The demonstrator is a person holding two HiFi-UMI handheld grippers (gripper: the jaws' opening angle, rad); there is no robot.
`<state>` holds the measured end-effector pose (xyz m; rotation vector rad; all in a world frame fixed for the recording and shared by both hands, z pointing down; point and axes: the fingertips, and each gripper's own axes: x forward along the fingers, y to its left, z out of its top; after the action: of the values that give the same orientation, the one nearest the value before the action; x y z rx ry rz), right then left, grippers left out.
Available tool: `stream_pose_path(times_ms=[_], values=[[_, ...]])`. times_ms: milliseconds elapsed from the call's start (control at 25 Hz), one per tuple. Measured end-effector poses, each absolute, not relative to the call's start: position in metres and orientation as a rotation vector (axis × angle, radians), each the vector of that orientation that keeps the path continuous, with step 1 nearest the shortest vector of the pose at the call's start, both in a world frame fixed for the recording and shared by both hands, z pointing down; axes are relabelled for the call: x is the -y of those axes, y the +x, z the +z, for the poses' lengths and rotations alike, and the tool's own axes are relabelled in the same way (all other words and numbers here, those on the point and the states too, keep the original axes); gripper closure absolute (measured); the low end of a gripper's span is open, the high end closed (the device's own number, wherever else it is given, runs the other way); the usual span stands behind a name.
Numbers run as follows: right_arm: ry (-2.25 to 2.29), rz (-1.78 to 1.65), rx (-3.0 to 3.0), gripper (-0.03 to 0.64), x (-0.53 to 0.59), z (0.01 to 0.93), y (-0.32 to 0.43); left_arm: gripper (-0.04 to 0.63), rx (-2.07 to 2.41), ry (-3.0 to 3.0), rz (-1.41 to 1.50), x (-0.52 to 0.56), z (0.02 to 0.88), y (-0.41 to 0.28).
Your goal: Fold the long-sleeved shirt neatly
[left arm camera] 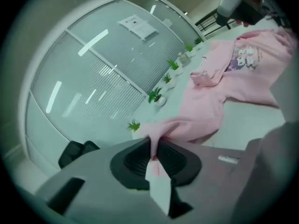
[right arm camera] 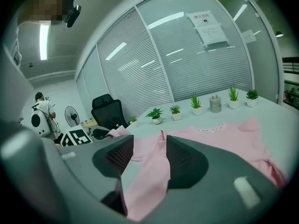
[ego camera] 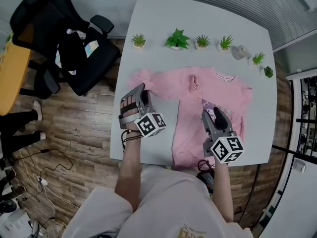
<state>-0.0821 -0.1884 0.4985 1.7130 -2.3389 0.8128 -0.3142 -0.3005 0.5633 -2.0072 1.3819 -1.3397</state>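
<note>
Left tongs clamped on sleeve of pink long-sleeved shirt, centre-left; right tongs wide, fabric between unpinched, lower right over white table.

Left gripper: centre-left of head view, pointing toward the upper frame and rolled to one side; jaws closed, pinching a fold of the pink shirt.
Left hand: fingers wrapped through the handle; marker cube just below it.
Left forearm: bare, rising from lower centre.
Right gripper: right of centre, pointing toward the upper frame; jaws wide apart, pads pressing on nothing.
Right forearm: bare, near vertical, below its own marker cube.
</note>
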Motion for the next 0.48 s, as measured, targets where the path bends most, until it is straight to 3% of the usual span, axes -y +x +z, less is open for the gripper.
stream_pose_path(times_ms=[120,280,480], values=[[1.721,0.82,2.34,0.399,0.184,0.498,-0.072,0.47,-1.415,-2.201,-1.402,0.298,0.595,-0.302],[1.737,0.843,2.338,0.399,0.175,0.501,-0.06,0.445,-1.472,-2.325,-1.394,0.295,0.608,-0.299],[1.731,0.872,2.349,0.399,0.169,0.504,-0.058,0.327,-1.528,-2.678,-1.281,0.285,0.613,-0.294]])
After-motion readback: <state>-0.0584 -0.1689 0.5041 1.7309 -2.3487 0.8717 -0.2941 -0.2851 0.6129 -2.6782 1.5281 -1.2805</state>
